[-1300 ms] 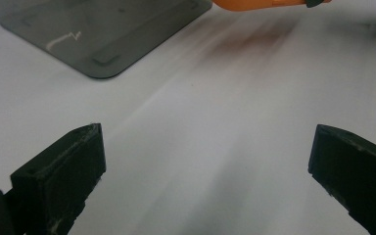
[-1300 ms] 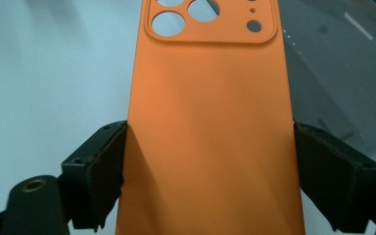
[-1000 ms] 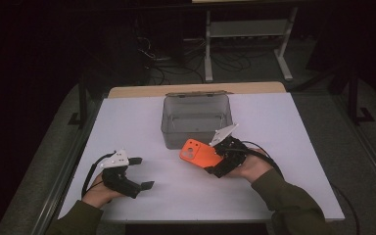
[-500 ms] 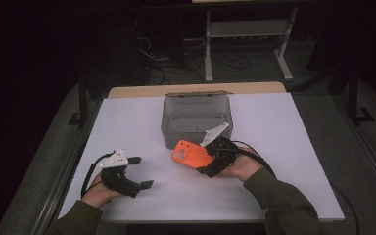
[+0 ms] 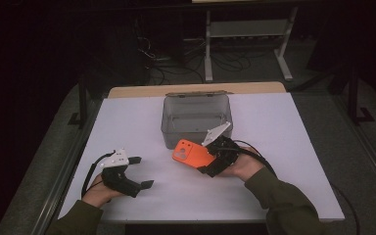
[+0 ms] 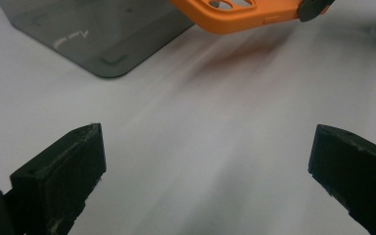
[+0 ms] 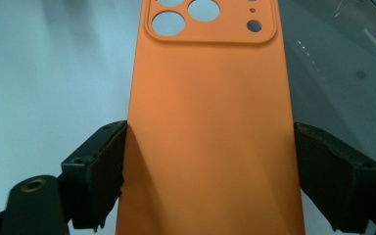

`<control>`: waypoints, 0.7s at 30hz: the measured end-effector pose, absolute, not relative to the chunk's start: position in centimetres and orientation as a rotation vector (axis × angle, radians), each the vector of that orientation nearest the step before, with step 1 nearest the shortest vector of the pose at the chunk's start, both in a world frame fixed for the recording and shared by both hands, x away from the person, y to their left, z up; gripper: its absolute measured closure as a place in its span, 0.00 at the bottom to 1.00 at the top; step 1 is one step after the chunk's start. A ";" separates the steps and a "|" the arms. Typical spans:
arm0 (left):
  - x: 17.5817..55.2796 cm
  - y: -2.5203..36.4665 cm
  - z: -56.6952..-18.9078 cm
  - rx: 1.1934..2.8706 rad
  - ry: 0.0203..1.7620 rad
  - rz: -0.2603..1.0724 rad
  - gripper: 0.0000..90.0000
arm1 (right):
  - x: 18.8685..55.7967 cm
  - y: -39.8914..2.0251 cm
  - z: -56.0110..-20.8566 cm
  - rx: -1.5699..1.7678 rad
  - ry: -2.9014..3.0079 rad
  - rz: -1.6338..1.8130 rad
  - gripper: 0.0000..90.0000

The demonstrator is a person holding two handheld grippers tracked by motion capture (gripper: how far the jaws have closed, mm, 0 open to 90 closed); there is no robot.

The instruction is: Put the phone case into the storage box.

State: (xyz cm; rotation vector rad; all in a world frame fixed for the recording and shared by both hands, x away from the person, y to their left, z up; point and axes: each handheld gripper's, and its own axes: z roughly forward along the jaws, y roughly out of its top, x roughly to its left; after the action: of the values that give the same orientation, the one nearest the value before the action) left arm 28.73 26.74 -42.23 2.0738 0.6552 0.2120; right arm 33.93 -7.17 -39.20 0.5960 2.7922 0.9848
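An orange phone case [image 5: 192, 152] with camera cut-outs hangs just above the white table, in front of a grey see-through box [image 5: 196, 134]. My right gripper [image 5: 206, 159] is shut on the case's long edges, and in the right gripper view the case [image 7: 210, 122] stands between both pads of this gripper [image 7: 210, 176]. At the near left my left gripper [image 5: 141, 171] rests in the hand with its jaws wide open and nothing between them. In the left gripper view [image 6: 205, 171], the case [image 6: 245, 17] and the box [image 6: 103, 34] lie ahead.
The box [image 7: 342, 63] stands lidless at the table's middle back. The white table top [image 5: 284, 127] has bare room to the left and right of it. A dark floor, cables and a white metal stand lie beyond the far edge.
My right gripper has carried the orange case a little to the left in front of the box. The left gripper has stayed where it was.
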 end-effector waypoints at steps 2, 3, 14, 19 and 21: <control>28.7 26.7 -42.1 2.069 0.656 0.212 0.00 | 33.9 -7.2 -39.2 0.591 2.793 0.983 0.18; 28.7 26.6 -42.1 2.070 0.651 0.223 0.00 | 33.9 -7.2 -39.2 0.591 2.793 0.983 0.18; 29.0 24.9 -41.2 2.050 0.627 0.232 0.00 | 33.9 -7.1 -39.3 0.584 2.795 0.976 0.18; 29.3 24.0 -40.8 2.040 0.609 0.233 0.00 | 33.8 -7.1 -39.2 0.577 2.795 0.976 0.18; 29.4 23.7 -40.7 2.040 0.602 0.235 0.00 | 33.8 -7.1 -39.2 0.577 2.796 0.976 0.17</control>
State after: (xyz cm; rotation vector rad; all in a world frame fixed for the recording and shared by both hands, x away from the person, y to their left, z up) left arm 29.44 23.72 -40.71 2.0404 0.6019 0.2345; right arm 33.79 -7.06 -39.25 0.5768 2.7964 0.9759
